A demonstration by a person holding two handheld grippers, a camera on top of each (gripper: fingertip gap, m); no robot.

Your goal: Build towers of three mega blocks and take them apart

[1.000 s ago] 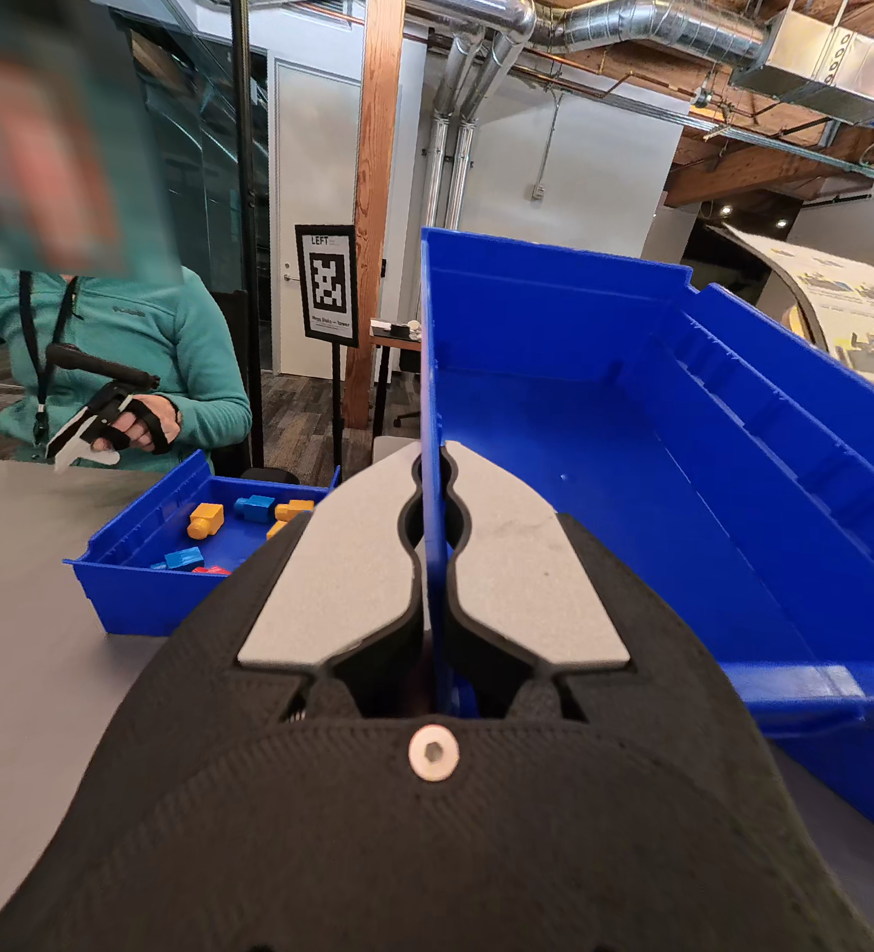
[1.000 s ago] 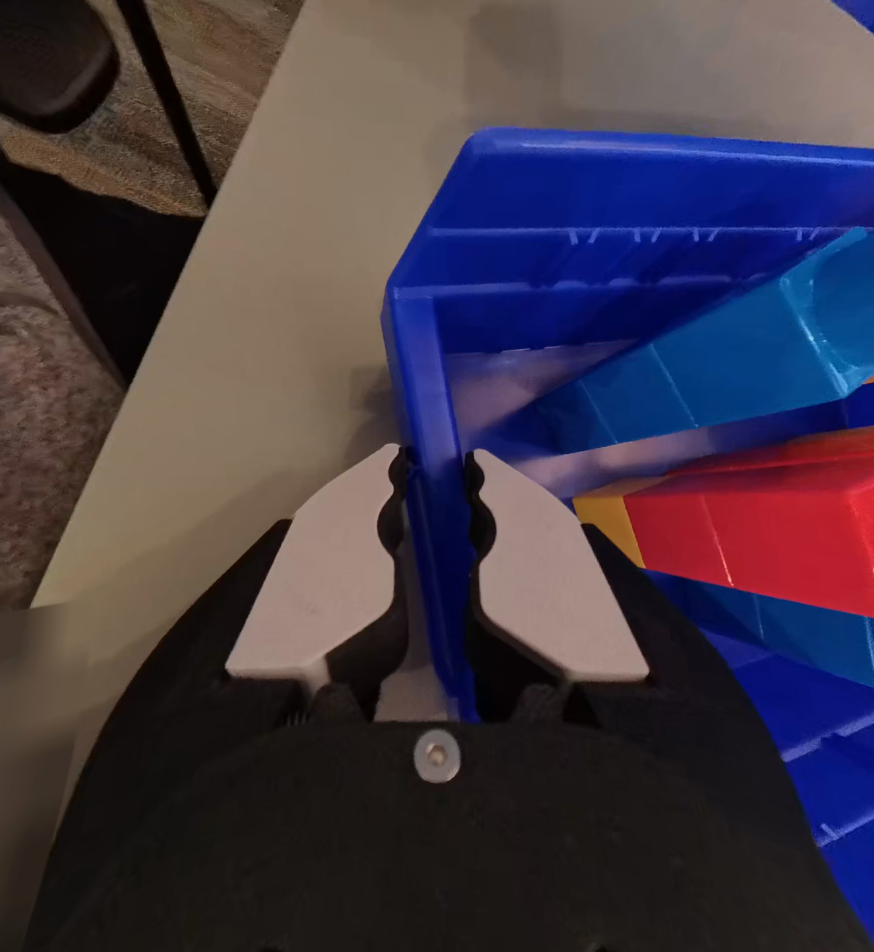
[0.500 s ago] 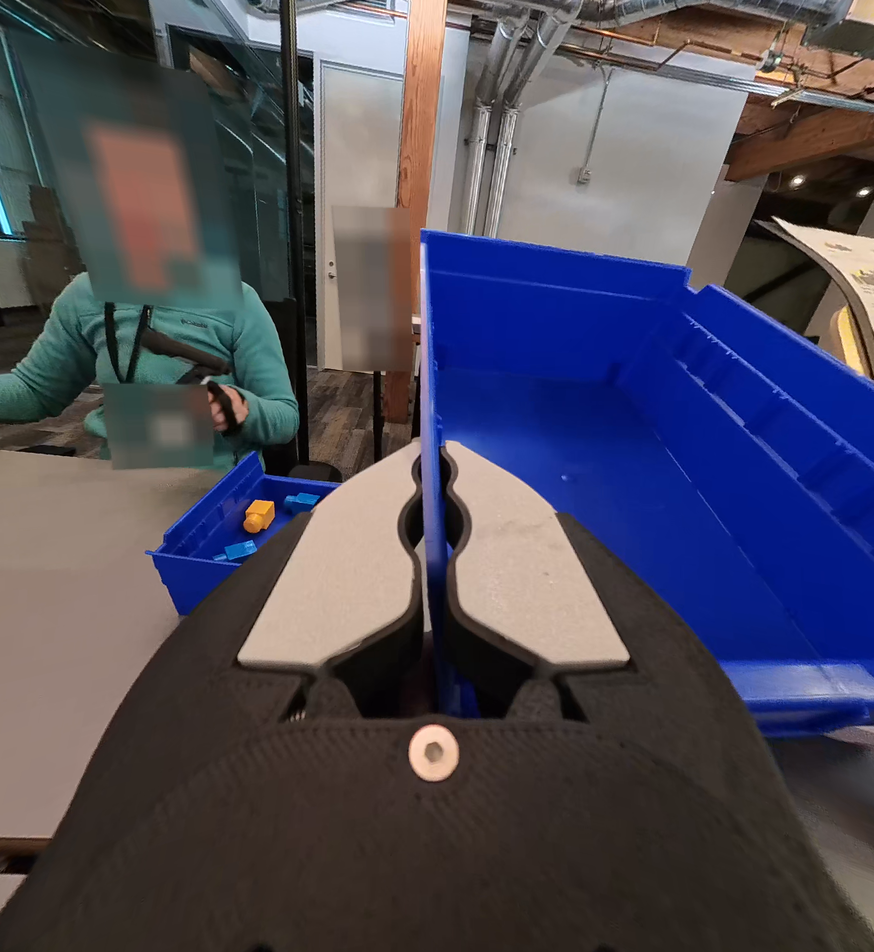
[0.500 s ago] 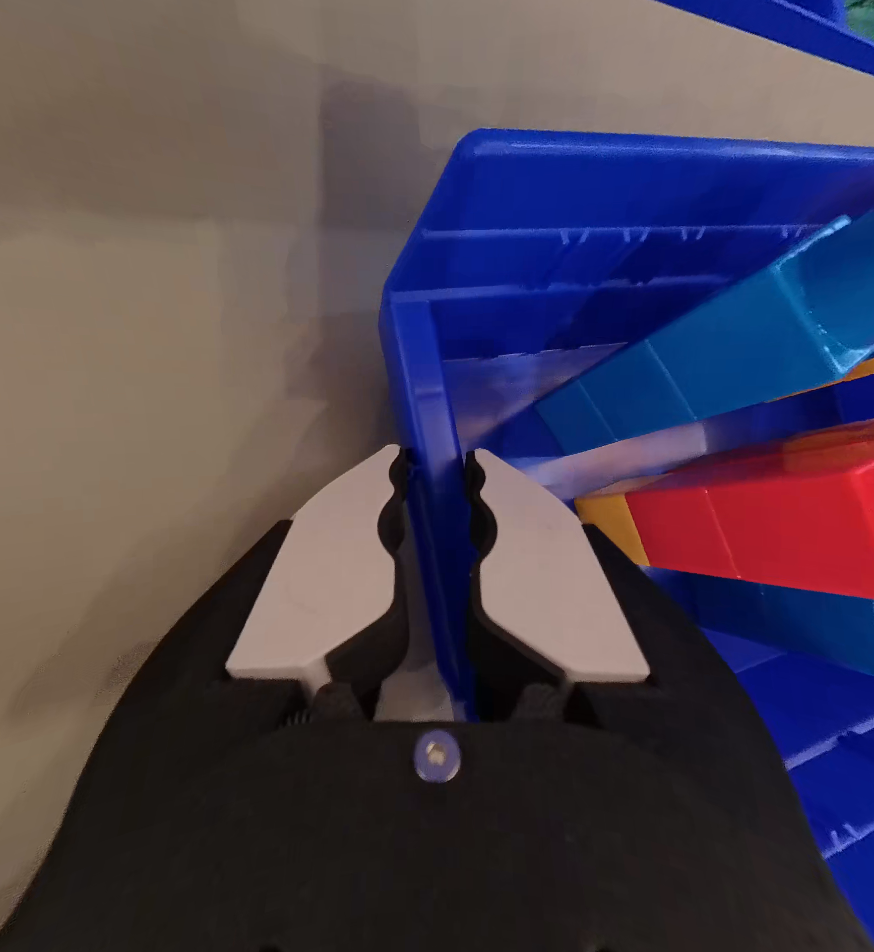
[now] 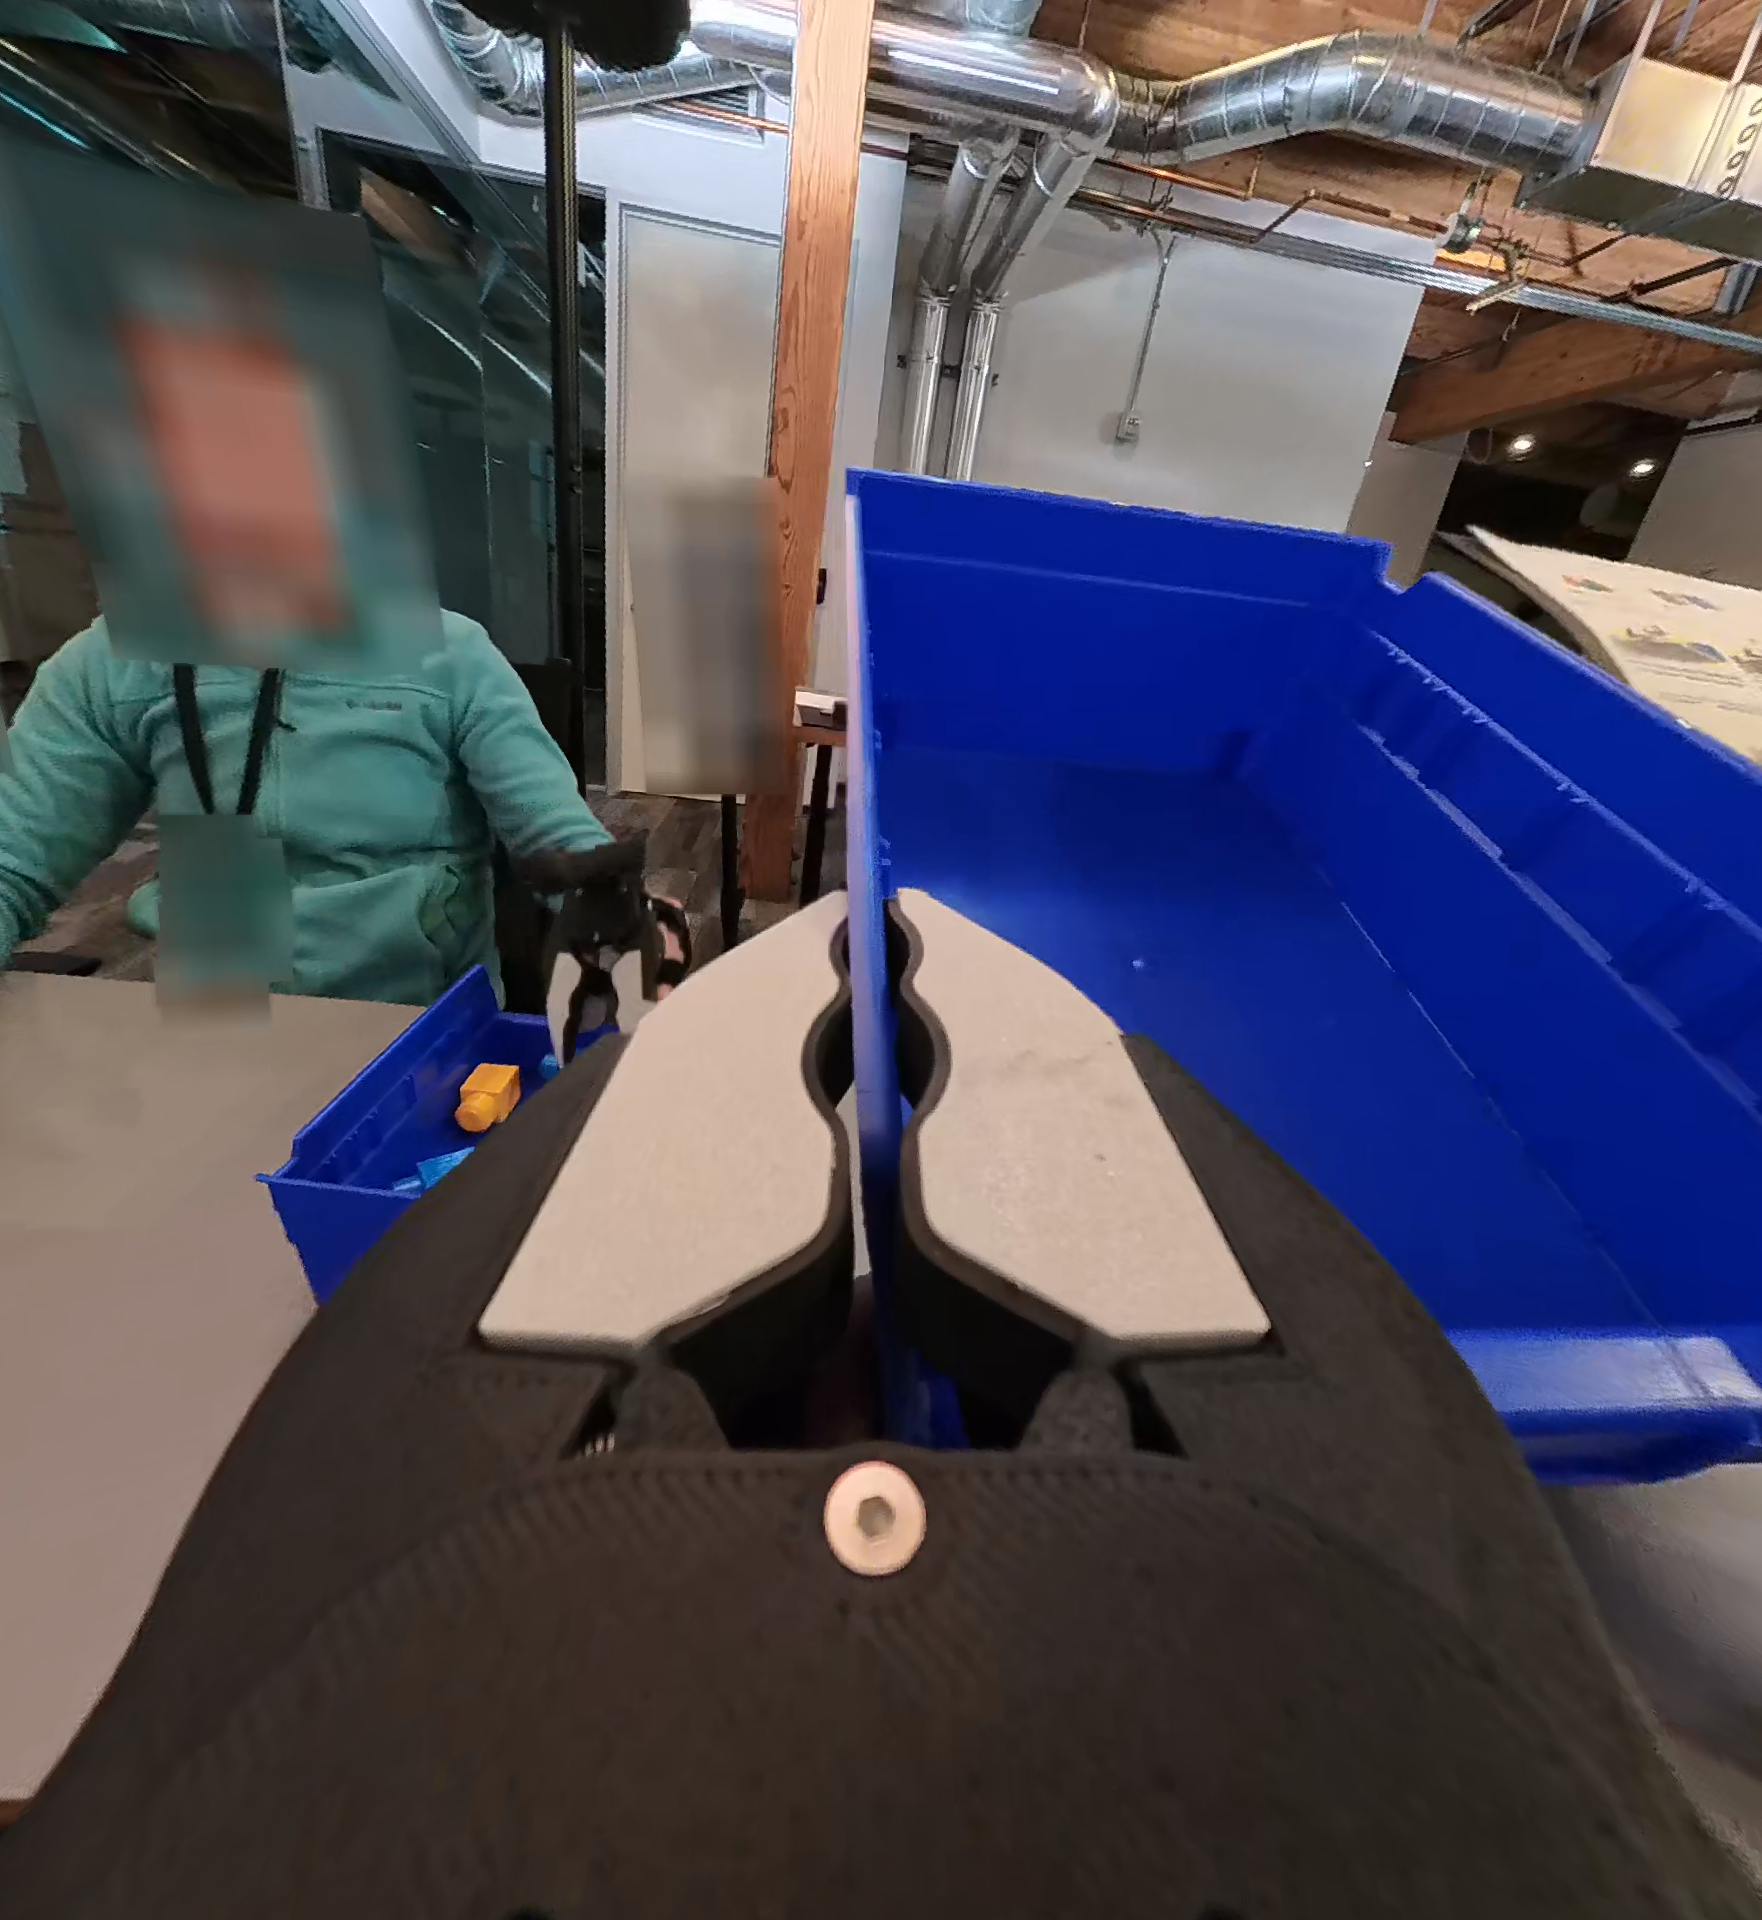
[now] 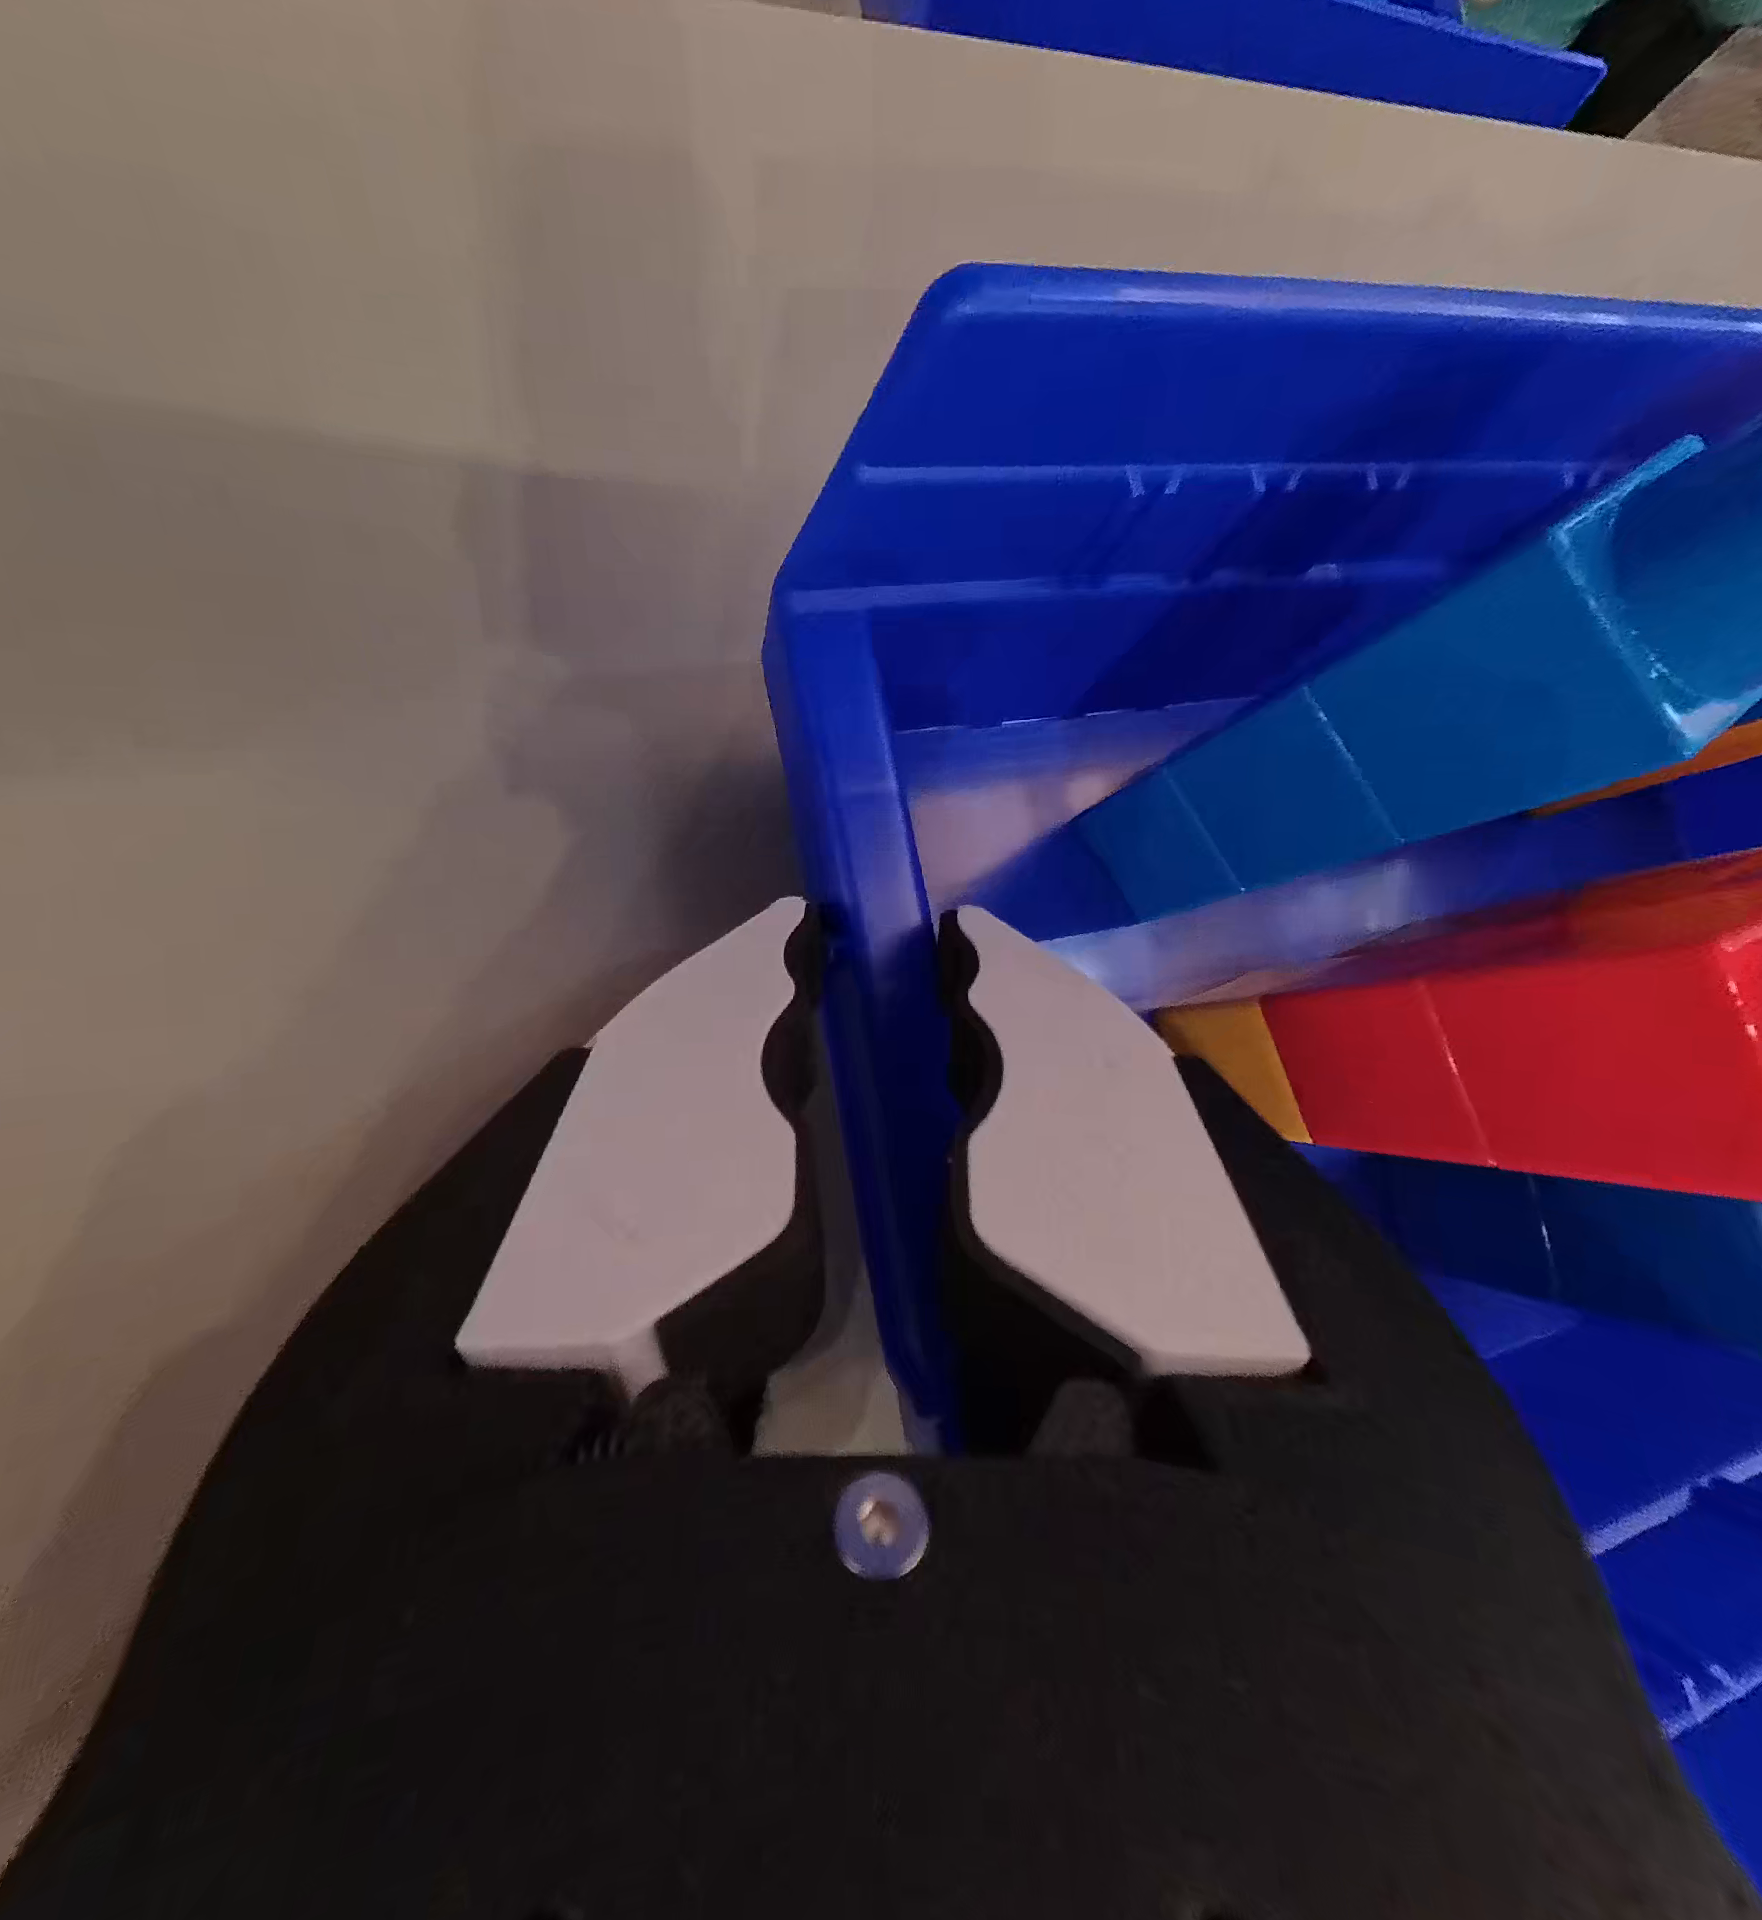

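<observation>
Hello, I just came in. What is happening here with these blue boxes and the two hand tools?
A person holds two hand tools. The left tool is clamped on the thin side wall of an empty blue plastic bin. The right tool grips the thicker rim of a blue plastic bin holding stacked light-blue and red blocks. Across the grey table, another person in a teal fleece works over a smaller blue bin.

Glossy, smooth plastic is gleaming on the blue bin [image 5: 1272, 831] at right and the red block [image 6: 1583, 1060] at right of frame. Matt grey pads [image 5: 711, 1143] are showing grainy against woven black cloth, while the grey table [image 6: 285, 520] at left is looking smooth and dull.
</observation>
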